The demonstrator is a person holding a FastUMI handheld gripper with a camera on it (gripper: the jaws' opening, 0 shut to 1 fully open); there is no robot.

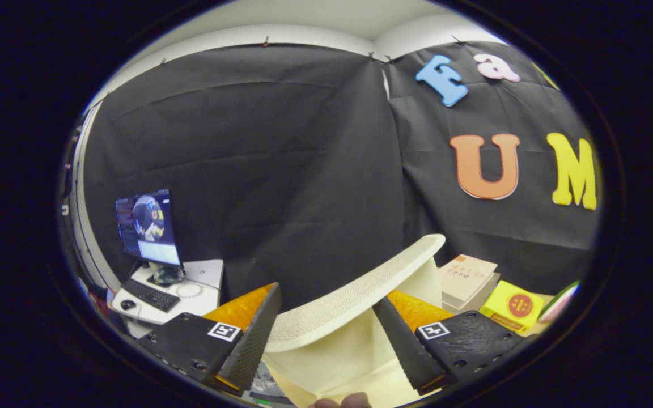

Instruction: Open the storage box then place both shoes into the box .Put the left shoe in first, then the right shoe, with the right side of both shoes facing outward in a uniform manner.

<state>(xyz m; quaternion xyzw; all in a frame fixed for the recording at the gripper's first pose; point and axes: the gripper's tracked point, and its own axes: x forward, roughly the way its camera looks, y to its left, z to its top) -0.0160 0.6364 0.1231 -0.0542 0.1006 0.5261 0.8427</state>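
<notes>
Claw (326, 334) fingers spread wide with a cream shoe (355, 306) between them, lifted sole-up, though real pressing contact is unclear. Likely mid-carry of one shoe; can't tell which, or the box's state. Books (465, 280) lie beyond; fingertips (340, 401) show below.

Cloth-walled lab booth with monitor (148, 226) and keyboard (149, 294).

One cream shoe (349, 306) sits between the two fingers of the one tool (326, 334). Beyond: two stacked books (465, 277), one yellow box (513, 306), one monitor (148, 226), one keyboard (149, 294), one mouse (128, 305).
</notes>
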